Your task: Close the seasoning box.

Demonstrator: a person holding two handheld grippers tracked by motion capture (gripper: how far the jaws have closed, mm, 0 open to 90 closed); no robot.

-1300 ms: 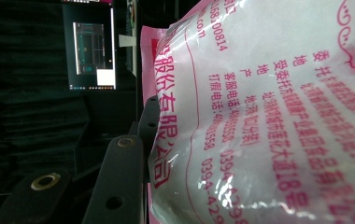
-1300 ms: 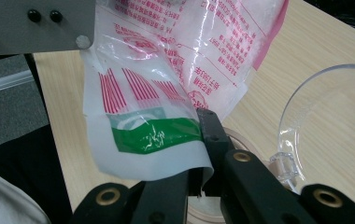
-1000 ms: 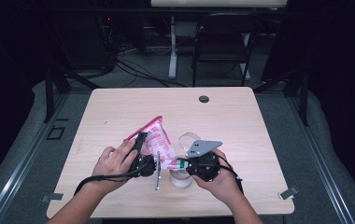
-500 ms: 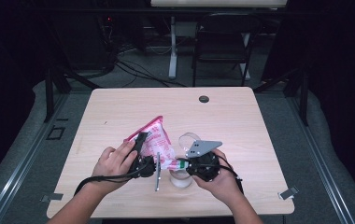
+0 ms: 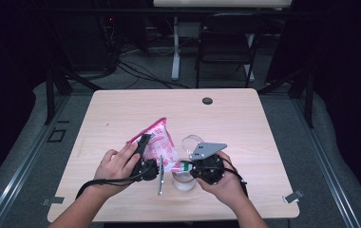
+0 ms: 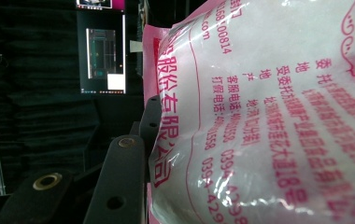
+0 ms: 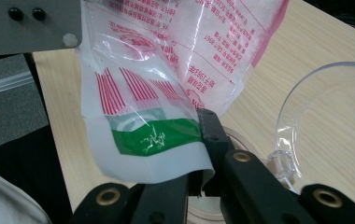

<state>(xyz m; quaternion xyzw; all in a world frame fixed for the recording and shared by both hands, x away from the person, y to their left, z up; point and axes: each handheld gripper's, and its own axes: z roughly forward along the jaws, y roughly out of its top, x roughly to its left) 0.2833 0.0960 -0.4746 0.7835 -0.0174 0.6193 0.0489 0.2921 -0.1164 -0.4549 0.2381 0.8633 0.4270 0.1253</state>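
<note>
Bag (image 5: 157, 145) of white granules, pink-printed and soft, is what I have between both grippers, held tilted over the near middle of the desk (image 5: 245, 118), above a clear glass container (image 5: 184, 180) whose hinged lid (image 5: 192, 141) stands open just behind it. My left gripper (image 5: 146, 156) has its fingers clamped round the full body of the bag; in the left gripper view the film bulges against one black finger (image 6: 119, 182). My right gripper (image 7: 199, 179) has its fingers closed tight on the flat empty corner with the green band (image 7: 154, 135), right by the container's mouth. I judge the bag fairly heavy for its size and floppy, so its load will shift as I tip it. The film looks slick and thin: a pinch on the empty corner could slip or tear, so I would carry the weight at the packed body and use the corner only to steer the pour.
</note>
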